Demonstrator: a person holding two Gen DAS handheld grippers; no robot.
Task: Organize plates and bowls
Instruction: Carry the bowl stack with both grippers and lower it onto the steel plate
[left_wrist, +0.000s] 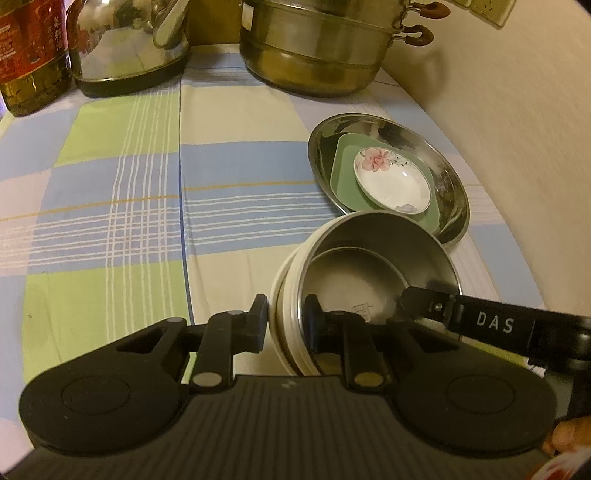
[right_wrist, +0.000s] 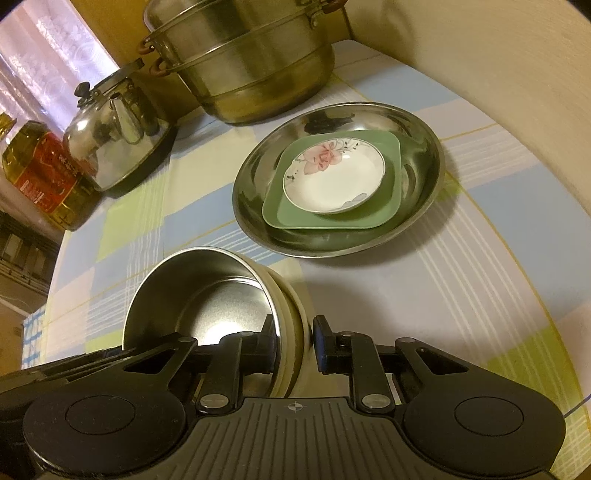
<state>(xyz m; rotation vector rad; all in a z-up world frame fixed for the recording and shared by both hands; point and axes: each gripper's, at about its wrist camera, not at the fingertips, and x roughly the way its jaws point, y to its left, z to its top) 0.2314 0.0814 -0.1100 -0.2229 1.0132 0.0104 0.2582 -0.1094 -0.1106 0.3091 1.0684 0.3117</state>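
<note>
Bowl (left_wrist: 354, 280) sits tilted on the table (left_wrist: 147, 184), mouth facing 12 o'clock toward the plates (left_wrist: 391, 181). Left tongs (left_wrist: 286, 321) pinch its near rim, nearly closed; right tongs (right_wrist: 295, 349) straddle the opposite rim, grip uncertain. Only the left view shows "DAS" lettering; only the right shows the curtain (right_wrist: 48, 55).

A small dish (right_wrist: 334, 180) is sitting on a square plate (right_wrist: 332, 218) inside a wide pan (right_wrist: 417, 147) on the bench (right_wrist: 461, 277). Stacked bowls (right_wrist: 207, 295) are resting near of it. Far behind are standing a steamer pot (right_wrist: 258, 74), a kettle (right_wrist: 114, 136) to its left and a bottle (right_wrist: 40, 170) leftmost.
</note>
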